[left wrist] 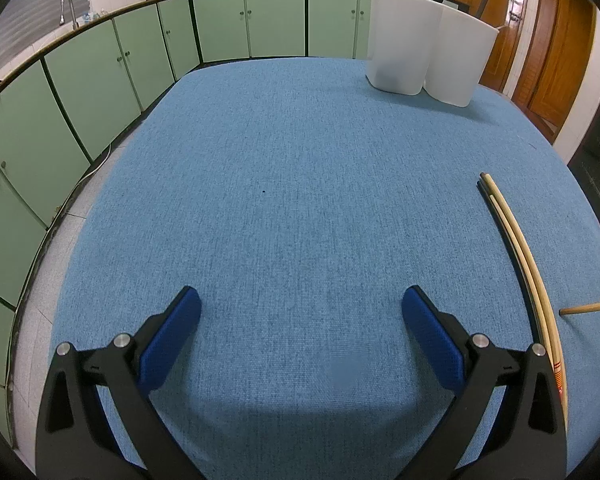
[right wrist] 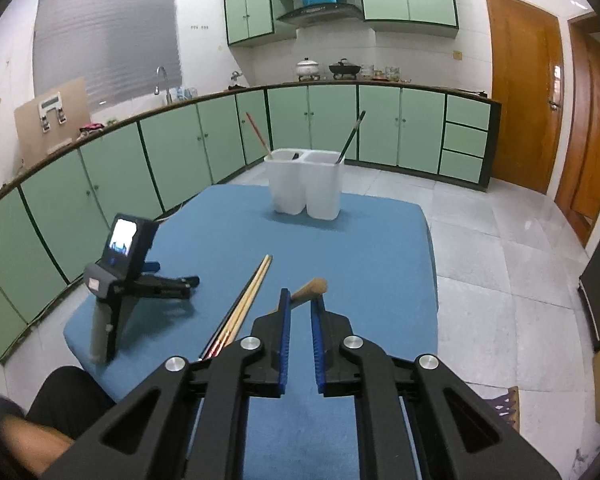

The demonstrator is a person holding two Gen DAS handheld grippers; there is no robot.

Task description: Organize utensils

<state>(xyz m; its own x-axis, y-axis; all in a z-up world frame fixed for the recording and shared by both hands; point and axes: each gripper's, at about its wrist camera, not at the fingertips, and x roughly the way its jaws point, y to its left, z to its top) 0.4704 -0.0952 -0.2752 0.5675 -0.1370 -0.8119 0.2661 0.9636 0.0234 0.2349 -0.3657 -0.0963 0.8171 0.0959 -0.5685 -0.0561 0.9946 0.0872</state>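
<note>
Chopsticks, pale wooden and dark, lie on the blue cloth surface left of the right tool, which grips a wooden utensil handle. White twin-compartment holder stands beyond. Left tool hovers released.

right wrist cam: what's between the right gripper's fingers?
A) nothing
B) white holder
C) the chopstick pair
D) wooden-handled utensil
D: the wooden-handled utensil lies crosswise between the fingers of the right gripper; whether the pads press on it cannot be told. The chopstick pair lies on the blue tablecloth to the gripper's left, and the white holder stands at the far end.
</note>
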